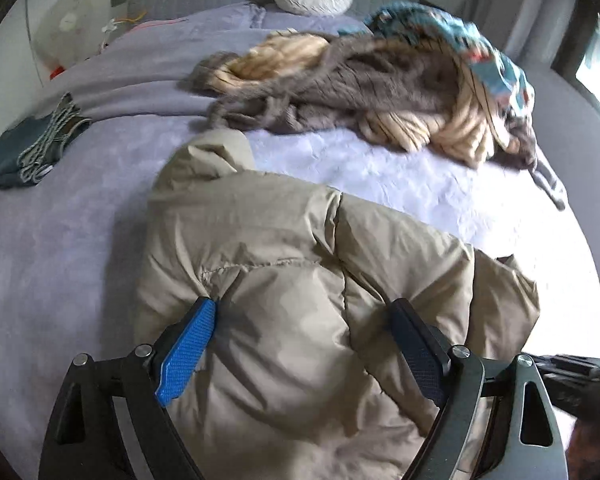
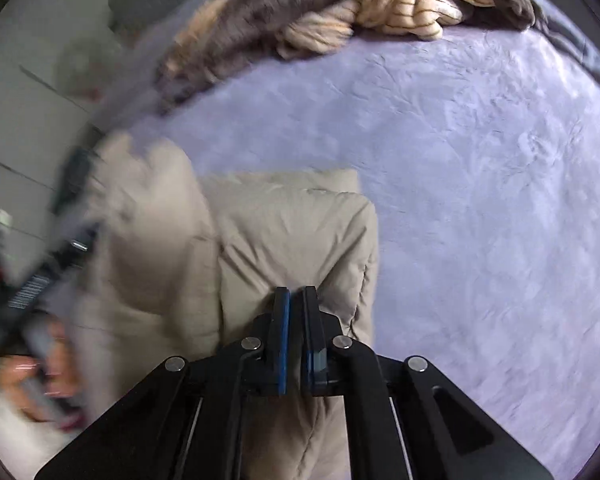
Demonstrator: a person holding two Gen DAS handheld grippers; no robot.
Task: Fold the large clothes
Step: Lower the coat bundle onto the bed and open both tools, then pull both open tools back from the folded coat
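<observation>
Jacket (image 1: 284, 280), a beige puffer, lies spread on the lilac bed (image 1: 60, 240), directly under and between the left gripper (image 1: 304, 312) fingers, which stand wide apart with both tips resting against its fabric and nothing clamped. Beyond the fingertips, a heap (image 1: 360, 80) of grey fur and cream cloth sits across the bed; a folded dark garment (image 1: 24, 152) lies far to their left. From the right wrist, the right gripper (image 2: 296, 294) fingers are pressed together over the jacket (image 2: 292, 232); whether they pinch its fabric cannot be told. Bare bedspread (image 2: 480, 200) stretches to their right.
</observation>
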